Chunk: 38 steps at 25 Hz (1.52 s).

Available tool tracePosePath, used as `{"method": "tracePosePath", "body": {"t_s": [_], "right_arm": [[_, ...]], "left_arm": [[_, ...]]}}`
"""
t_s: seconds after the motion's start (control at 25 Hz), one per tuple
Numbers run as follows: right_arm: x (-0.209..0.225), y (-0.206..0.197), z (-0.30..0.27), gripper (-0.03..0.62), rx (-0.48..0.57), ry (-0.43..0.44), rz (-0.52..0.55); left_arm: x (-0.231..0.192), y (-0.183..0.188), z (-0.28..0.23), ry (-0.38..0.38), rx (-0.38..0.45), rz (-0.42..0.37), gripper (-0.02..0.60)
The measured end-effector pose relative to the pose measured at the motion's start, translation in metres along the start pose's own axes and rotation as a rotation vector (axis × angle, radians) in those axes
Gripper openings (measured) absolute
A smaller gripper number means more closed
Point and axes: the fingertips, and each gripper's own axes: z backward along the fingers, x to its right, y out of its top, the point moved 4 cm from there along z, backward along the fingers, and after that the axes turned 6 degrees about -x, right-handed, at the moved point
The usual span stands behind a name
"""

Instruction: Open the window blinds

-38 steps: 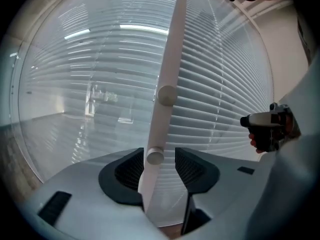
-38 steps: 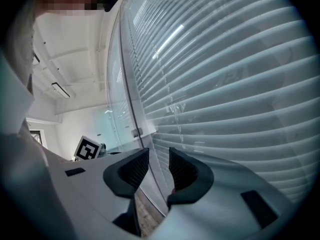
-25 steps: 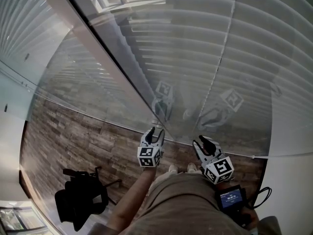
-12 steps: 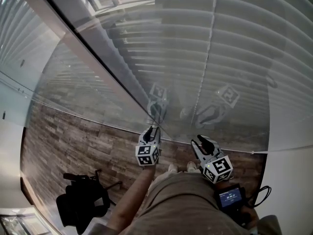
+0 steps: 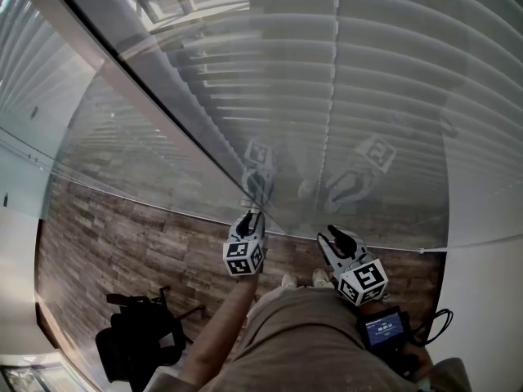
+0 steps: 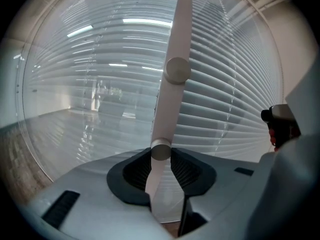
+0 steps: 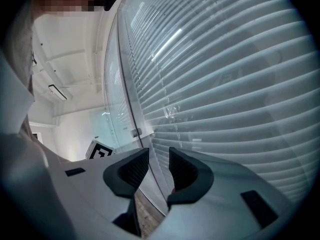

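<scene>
Head view: from above the person, steeply down along the blinds (image 5: 368,72) to the wooden floor (image 5: 122,227); the left gripper (image 5: 255,216) and right gripper (image 5: 337,237) are low in the centre.
Left gripper view: along its jaws, which have just been closing on the white strip (image 6: 175,44); very near, facing the slats.
Right gripper view: along its parted jaws, very near the slats.
Shared: all three show the blinds; the right gripper view also catches the left gripper's marker cube.

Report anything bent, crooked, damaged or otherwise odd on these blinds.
Nothing stands out. The slats lie even and parallel behind the glass, with none visibly bent, sagging or missing. The white strip in front of them looks whole. The marker-cube shapes in the pane are only reflections.
</scene>
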Motion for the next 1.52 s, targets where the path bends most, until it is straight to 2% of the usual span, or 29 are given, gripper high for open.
{"method": "tracePosePath", "body": {"t_s": [0.28, 0.44, 0.6, 0.8, 1.12, 1.2, 1.36, 1.44, 1.52], "right_arm": [[-0.002, 0.007, -0.002, 0.126, -0.001, 0.0, 0.001], [-0.002, 0.006, -0.001, 0.126, -0.002, 0.0, 0.0], [-0.001, 0.006, 0.0, 0.126, -0.002, -0.002, -0.002], [-0.001, 0.006, 0.001, 0.126, -0.005, -0.002, -0.003], [-0.001, 0.006, 0.002, 0.126, -0.004, -0.001, 0.0], [-0.001, 0.006, 0.002, 0.126, -0.004, -0.001, -0.001], [-0.001, 0.006, 0.002, 0.126, -0.003, -0.001, -0.002], [-0.001, 0.006, 0.002, 0.126, -0.002, -0.001, -0.004], [-0.001, 0.006, 0.002, 0.126, -0.002, -0.003, -0.006]], "left_arm": [[-0.006, 0.007, -0.001, -0.051, -0.009, 0.096, 0.133], [-0.008, 0.006, -0.002, -0.097, 0.007, 0.2, 0.133], [-0.009, 0.006, -0.002, -0.134, 0.017, 0.271, 0.133], [-0.012, 0.004, -0.002, -0.209, 0.035, 0.435, 0.132], [-0.014, 0.002, -0.003, -0.254, 0.043, 0.548, 0.133], [-0.013, 0.003, -0.003, -0.256, 0.048, 0.538, 0.133], [-0.01, 0.004, -0.003, -0.21, 0.027, 0.429, 0.142], [-0.009, 0.003, -0.001, -0.17, 0.007, 0.339, 0.188], [-0.007, 0.004, 0.001, -0.109, -0.007, 0.21, 0.209]]}}
